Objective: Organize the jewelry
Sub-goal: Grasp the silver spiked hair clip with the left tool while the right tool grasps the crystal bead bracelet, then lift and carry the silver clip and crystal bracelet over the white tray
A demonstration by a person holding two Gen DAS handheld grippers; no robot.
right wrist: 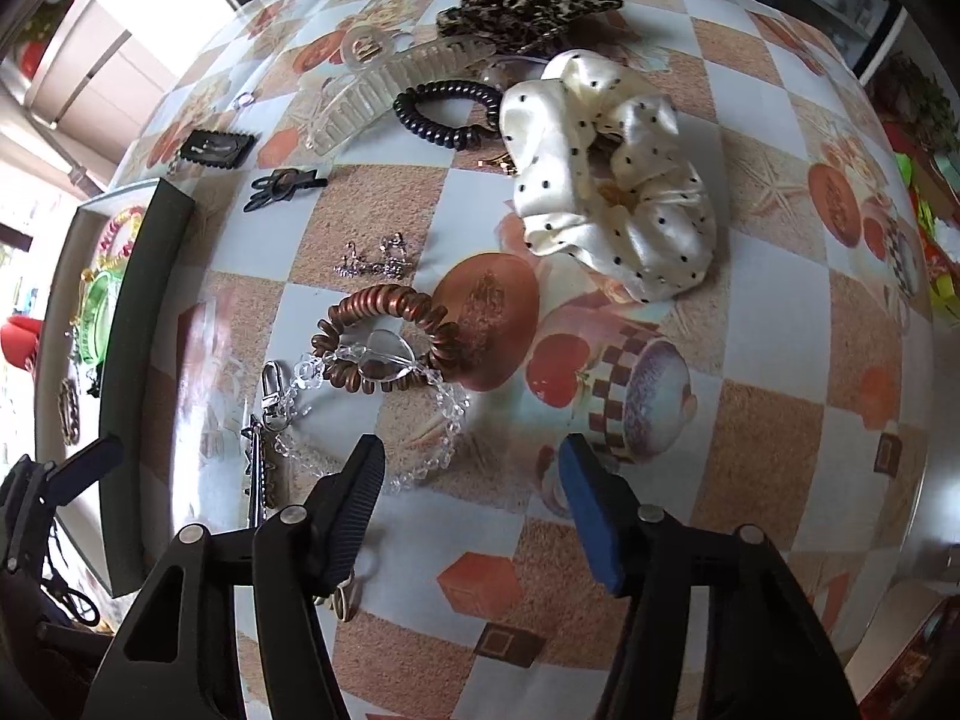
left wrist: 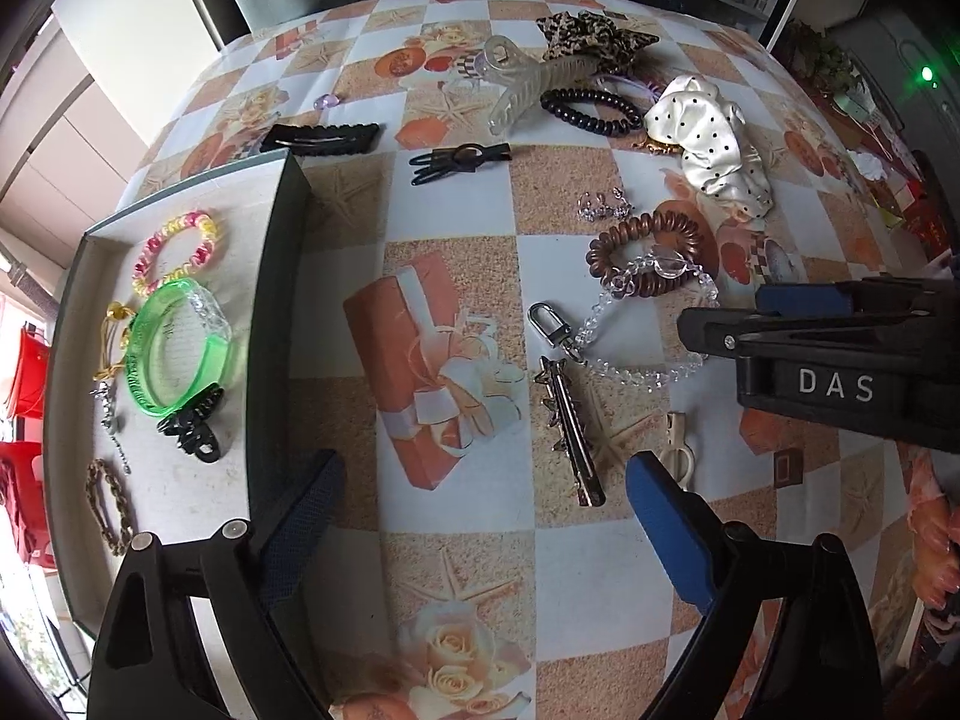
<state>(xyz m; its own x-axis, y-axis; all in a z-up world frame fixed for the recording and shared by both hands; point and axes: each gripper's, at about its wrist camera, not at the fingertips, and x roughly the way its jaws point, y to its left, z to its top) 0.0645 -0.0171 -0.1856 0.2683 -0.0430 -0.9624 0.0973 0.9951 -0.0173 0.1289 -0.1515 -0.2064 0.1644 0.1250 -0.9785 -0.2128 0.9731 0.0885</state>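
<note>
A dark-walled tray (left wrist: pixel 273 276) at the left holds a green bangle (left wrist: pixel 180 348), a pink-yellow coil tie (left wrist: pixel 177 249), a black claw clip (left wrist: pixel 192 432) and chains. On the checked tablecloth lie a clear bead chain with a clasp (left wrist: pixel 636 324), a brown coil tie (left wrist: pixel 651 252), a spiked metal hair clip (left wrist: pixel 570 432) and a cream dotted scrunchie (right wrist: pixel 606 180). My left gripper (left wrist: pixel 480 516) is open and empty, low over the table beside the tray. My right gripper (right wrist: pixel 471 480) is open and empty, just above the bead chain (right wrist: pixel 420 420); it also shows in the left wrist view (left wrist: pixel 708 324).
Further back lie a clear claw clip (left wrist: pixel 528 84), a black coil tie (left wrist: pixel 591 111), a leopard scrunchie (left wrist: pixel 591 39), two black clips (left wrist: pixel 324 138) (left wrist: pixel 459 159), small silver earrings (left wrist: pixel 603 207) and a cream clip (left wrist: pixel 678 444). The table edge curves at the right.
</note>
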